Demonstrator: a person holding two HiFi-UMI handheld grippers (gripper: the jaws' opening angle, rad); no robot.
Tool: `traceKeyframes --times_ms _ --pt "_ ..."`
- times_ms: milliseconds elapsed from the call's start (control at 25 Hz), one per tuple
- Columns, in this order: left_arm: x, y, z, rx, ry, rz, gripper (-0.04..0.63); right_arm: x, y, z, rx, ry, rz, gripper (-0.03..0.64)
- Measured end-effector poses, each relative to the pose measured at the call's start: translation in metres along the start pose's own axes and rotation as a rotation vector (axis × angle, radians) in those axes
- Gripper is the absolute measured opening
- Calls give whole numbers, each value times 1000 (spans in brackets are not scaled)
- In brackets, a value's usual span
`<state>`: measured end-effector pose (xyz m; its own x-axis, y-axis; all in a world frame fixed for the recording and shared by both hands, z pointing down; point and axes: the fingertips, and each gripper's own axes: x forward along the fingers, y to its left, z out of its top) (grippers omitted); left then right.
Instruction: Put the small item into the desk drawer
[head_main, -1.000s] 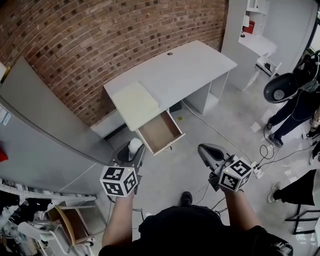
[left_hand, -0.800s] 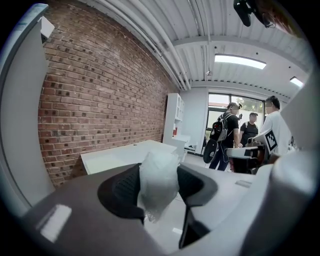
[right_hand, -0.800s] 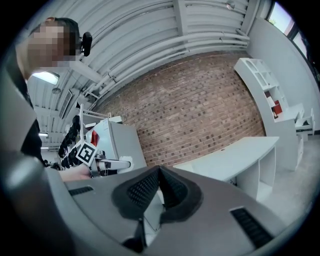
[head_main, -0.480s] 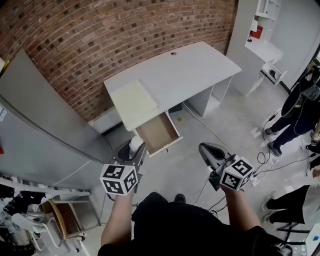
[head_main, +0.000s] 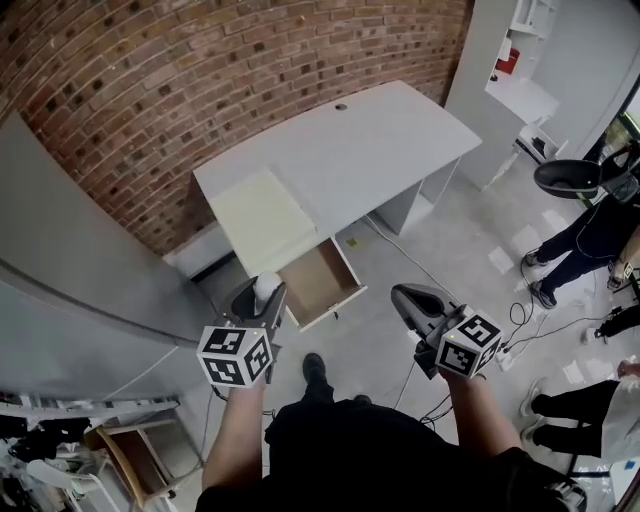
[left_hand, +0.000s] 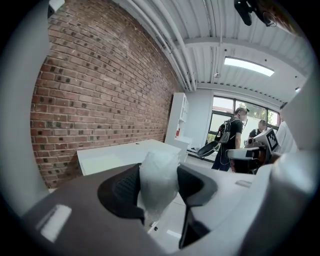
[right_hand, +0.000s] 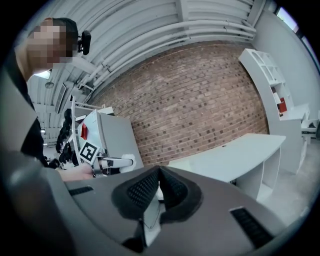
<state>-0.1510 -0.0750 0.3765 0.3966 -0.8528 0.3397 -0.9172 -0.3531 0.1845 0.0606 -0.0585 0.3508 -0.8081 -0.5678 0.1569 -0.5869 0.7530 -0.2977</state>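
Fingers of the left gripper are wide apart and clamped on the item. The right gripper has its fingers pressed together with nothing in them. Over the last second the person has stepped toward the desk and both grippers have come forward. In the head view the open drawer, under the tabletop's left end, now sits just beside the left gripper. The item is not in yet, held in the air short of the drawer's left side, so probably only the last reach and release remain. Item: small, whitish, translucent, crinkled like plastic wrap, likely soft and light. The drawer looks bare.
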Motion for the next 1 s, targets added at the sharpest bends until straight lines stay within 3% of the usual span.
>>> traceKeyframes --times_ms 440,760,1000 --pt "66 82 41 41 3 -81 201 93 -30 20 9 -2 -68 12" --pt "92 84 33 -1 41 -74 201 109 -51 30 11 18 -37 12" --pt "114 57 28 -13 74 -63 201 93 -78 29 40 20 -14 12"
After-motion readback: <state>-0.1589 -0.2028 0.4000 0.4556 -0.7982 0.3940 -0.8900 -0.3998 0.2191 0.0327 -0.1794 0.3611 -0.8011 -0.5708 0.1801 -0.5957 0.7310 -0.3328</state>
